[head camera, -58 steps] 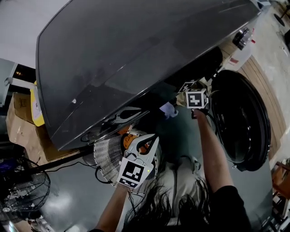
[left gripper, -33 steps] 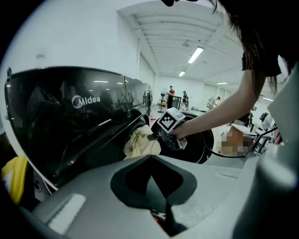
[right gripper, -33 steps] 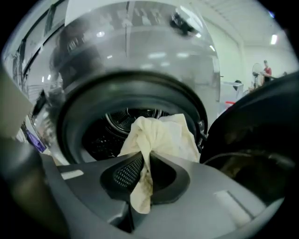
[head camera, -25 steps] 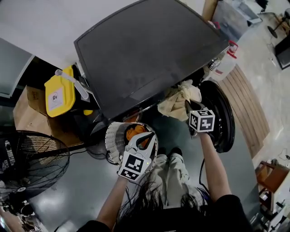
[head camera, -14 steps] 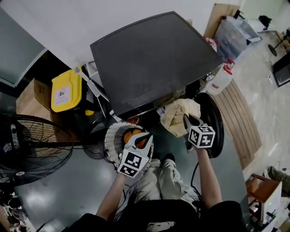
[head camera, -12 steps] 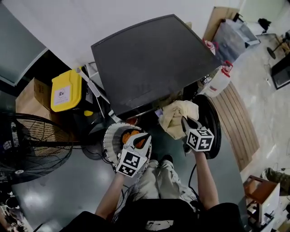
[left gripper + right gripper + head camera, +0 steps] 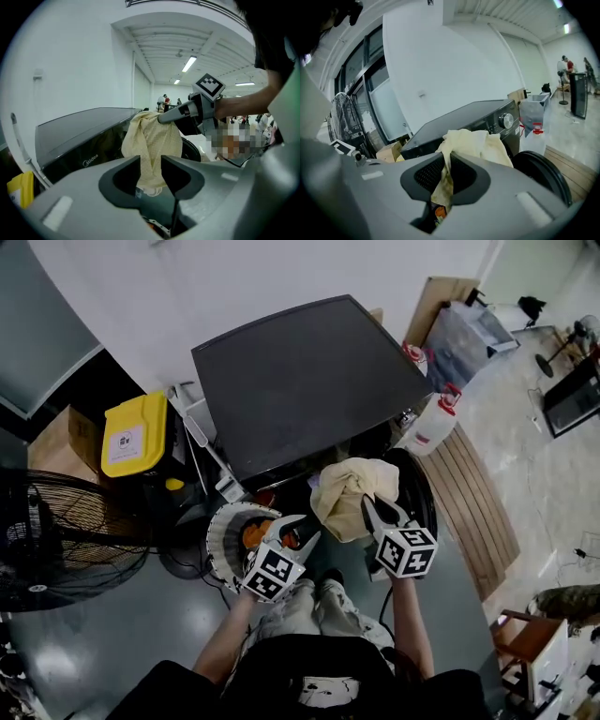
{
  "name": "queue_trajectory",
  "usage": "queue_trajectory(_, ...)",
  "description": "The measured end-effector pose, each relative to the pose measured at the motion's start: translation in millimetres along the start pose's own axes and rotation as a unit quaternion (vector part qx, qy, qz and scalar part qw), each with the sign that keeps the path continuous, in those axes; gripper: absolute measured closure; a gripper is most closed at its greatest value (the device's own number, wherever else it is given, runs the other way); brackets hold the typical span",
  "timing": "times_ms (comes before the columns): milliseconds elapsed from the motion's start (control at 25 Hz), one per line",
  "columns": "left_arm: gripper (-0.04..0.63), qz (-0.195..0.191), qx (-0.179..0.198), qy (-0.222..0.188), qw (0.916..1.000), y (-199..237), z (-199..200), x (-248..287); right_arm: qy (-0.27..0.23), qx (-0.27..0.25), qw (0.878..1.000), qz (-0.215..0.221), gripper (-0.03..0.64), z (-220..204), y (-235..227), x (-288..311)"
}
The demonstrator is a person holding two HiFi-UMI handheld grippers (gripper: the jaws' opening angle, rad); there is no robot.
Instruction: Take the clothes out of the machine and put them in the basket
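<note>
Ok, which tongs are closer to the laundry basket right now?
Left. The left tongs hang open directly over the basket, above its near edge. The right tongs are off to its side, gripping the yellow cloth.

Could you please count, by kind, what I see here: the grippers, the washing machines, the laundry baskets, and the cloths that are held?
Hand-held grippers: 2, the left hand-held gripper and the right hand-held gripper
Dark grey washing machine: 1
White round slatted basket: 1
Pale yellow cloth, held: 1
Total: 5
</note>
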State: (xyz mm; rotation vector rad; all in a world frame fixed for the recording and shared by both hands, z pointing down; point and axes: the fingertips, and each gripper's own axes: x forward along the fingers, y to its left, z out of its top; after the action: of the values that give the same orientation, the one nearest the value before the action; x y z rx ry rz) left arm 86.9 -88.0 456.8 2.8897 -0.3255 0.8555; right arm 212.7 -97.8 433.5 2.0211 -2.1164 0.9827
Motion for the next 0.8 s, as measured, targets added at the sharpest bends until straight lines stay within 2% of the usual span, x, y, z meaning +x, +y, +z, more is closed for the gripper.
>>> queue_trajectory(360, 0.293, -0.059, 0.009, 0.015, 0.9981, -33.8, -8.0, -1.5, -0.038, 0.001, 0.999, 0.004, 0.555, 20.5, 52.9, -50.2)
queue_trajectory(600, 0.250, -0.077, 0.024, 0.024, 0.9964, -54.2, -17.6, -2.3, -0.062, 0.010, 0.998, 0.013, 0.555, 28.5, 77.9, -77.5)
queue_trajectory(760, 0.250, -0.071, 0.001, -0.004, 0.9975, -60.2, -6.0, -3.4, -0.072, 0.015, 0.997, 0.027, 0.555, 34.2, 93.3, -91.2)
queue_trajectory(800, 0.268, -0.064, -0.008, -0.016, 0.9978, -60.3, -0.1, -4.0, -0.074, 0.015, 0.997, 0.034, 0.555, 36.4, 96.5, -94.3)
